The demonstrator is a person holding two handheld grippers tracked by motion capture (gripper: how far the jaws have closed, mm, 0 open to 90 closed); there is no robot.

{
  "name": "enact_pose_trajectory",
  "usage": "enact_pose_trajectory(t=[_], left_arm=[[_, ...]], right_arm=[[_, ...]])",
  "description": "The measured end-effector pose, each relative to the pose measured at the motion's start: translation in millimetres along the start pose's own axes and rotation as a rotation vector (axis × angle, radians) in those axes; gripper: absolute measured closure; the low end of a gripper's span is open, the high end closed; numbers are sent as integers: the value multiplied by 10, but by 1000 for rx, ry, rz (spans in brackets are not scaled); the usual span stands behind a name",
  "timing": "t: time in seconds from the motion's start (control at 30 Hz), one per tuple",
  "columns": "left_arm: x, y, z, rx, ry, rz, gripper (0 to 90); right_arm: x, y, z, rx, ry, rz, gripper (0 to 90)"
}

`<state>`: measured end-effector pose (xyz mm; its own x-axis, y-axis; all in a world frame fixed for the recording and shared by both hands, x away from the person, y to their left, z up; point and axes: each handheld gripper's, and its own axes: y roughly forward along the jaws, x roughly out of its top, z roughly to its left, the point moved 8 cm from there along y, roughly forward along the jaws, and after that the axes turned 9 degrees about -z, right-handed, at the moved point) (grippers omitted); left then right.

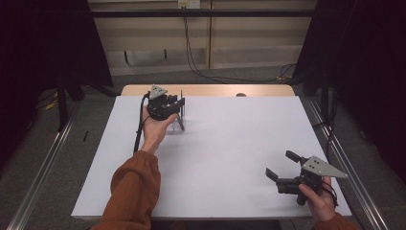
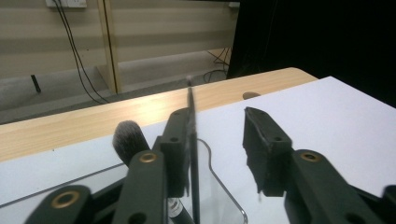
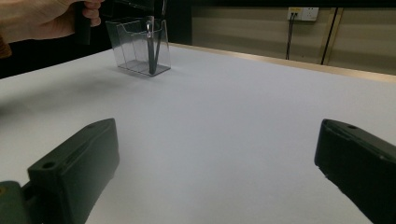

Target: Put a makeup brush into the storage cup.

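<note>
A clear plastic holder (image 1: 178, 125) stands on the white table top (image 1: 230, 139) at the back left, with slim dark brushes upright in it. My left gripper (image 1: 175, 103) hovers right over it, jaws apart. In the left gripper view a thin dark brush handle (image 2: 192, 135) stands against the inner face of the left jaw, clear of the right jaw. A fluffy grey-tipped brush head (image 2: 128, 141) pokes up beside it, over the holder's rim (image 2: 223, 185). My right gripper (image 1: 279, 164) rests open at the front right, with nothing between its jaws (image 3: 215, 163). It faces the holder (image 3: 140, 46).
A bare wooden strip (image 1: 210, 90) runs along the table's far edge, with a small dark spot (image 1: 241, 95) on it. Metal rails flank the table on both sides. Cables hang on the wall behind. White surface stretches between the two grippers.
</note>
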<state>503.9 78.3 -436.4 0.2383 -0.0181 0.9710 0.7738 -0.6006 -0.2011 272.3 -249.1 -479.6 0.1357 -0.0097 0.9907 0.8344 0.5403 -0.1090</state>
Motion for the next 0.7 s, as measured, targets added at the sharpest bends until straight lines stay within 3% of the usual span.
enact_pose_trajectory(t=[0.17, 0.27, 0.33, 0.4, 0.43, 0.7], left_arm=[[22, -40, 1, 2, 19, -11, 507], [41, -62, -14, 5, 0, -19, 432], [52, -74, -28, 3, 8, -24, 394], [65, -82, -31, 1, -13, -31, 326], [71, -87, -26, 6, -1, -32, 299], [104, -148, -97, -36, -15, -46, 126]], right_arm=[[1, -1, 4, 1, -1, 0, 0], [2, -2, 5, 0, 1, 0, 0], [0, -2, 0, 0, -2, 1, 0], [0, -3, -9, -5, 0, 1, 0], [0, -4, -9, -4, 2, 1, 0], [-5, -2, -28, -6, 0, 0, 0]])
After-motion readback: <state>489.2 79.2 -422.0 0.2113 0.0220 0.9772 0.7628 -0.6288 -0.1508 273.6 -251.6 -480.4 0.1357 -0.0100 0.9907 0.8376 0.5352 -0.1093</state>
